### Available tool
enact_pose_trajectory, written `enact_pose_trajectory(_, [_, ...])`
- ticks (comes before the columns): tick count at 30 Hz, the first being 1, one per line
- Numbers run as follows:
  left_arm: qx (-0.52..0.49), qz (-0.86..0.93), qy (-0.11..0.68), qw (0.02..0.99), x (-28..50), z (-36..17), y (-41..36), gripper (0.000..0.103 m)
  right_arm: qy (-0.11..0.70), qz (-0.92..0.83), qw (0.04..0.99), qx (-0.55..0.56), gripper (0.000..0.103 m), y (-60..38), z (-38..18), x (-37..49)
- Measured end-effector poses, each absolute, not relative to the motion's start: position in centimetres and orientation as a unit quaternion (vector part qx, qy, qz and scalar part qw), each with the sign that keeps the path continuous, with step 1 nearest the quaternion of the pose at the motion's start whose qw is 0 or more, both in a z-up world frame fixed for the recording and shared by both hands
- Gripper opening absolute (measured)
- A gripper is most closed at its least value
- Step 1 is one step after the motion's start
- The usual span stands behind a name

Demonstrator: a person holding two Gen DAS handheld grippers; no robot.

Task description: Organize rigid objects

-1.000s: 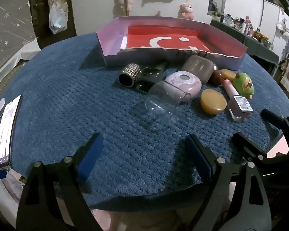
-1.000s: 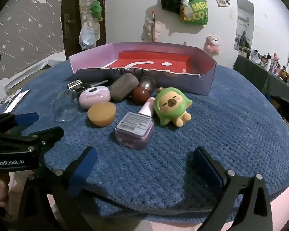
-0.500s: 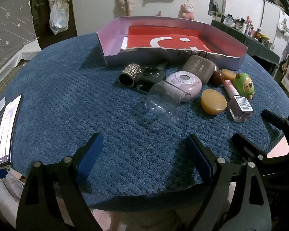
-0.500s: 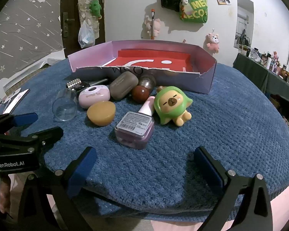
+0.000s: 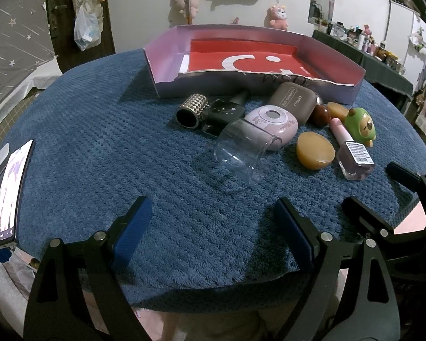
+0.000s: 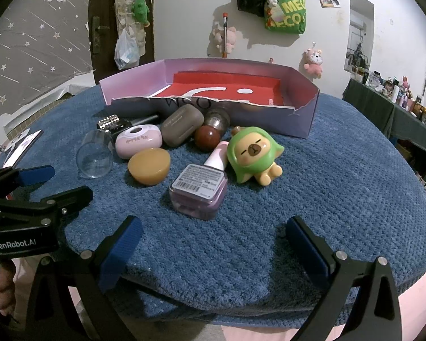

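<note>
Both empty. Left hand-held gripper (image 5: 210, 227) has jaws wide apart, nothing between the pads, hovering over the near edge of the blue textured surface (image 5: 99, 142). Right hand-held gripper (image 6: 213, 244) likewise wide and empty.

Near to far, handling guesses:
- Square clear nail-polish bottle with pink cap and barcode label (image 6: 198, 191), lying on its side, nearest the right gripper. Likely glass: stiff, slick, breakable. Grip across the flat body, not the cap.
- Clear plastic cup on its side (image 5: 245, 153), left of it. Light, thin-walled, will flex or roll. Pinch gently at the rim.
- Amber rounded dome (image 6: 149, 164), just beside the cup. Smooth curve, may squirt out; grip low across the widest part.
- Green-hooded capybara figurine (image 6: 252, 153), right. Hard, light, uneven; take the hood sides.
- Lilac oval case (image 6: 137, 140), taupe eyeshadow case (image 6: 180, 128), dark red ball (image 6: 207, 137): packed touching, so clear the outer ones first.
- Perforated metal tube (image 5: 191, 109), far left of the cluster.

Empty purple cardboard tray with red floor (image 6: 304, 122), just behind the cluster, looks like the destination.
</note>
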State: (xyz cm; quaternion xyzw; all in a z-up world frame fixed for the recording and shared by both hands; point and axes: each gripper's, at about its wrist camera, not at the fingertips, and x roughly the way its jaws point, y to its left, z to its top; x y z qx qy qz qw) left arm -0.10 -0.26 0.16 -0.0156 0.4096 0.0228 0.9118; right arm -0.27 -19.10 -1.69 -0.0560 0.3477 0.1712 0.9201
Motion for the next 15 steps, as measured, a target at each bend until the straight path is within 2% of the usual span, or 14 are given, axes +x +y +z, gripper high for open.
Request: enact_pose_trajectory(15, [-0.015,0.021,0.411,0.911,0.07,-0.02,-0.09,0.092,0.349,0.171,0.919,-0.056,0.103,-19.05,-1.68,-0.24])
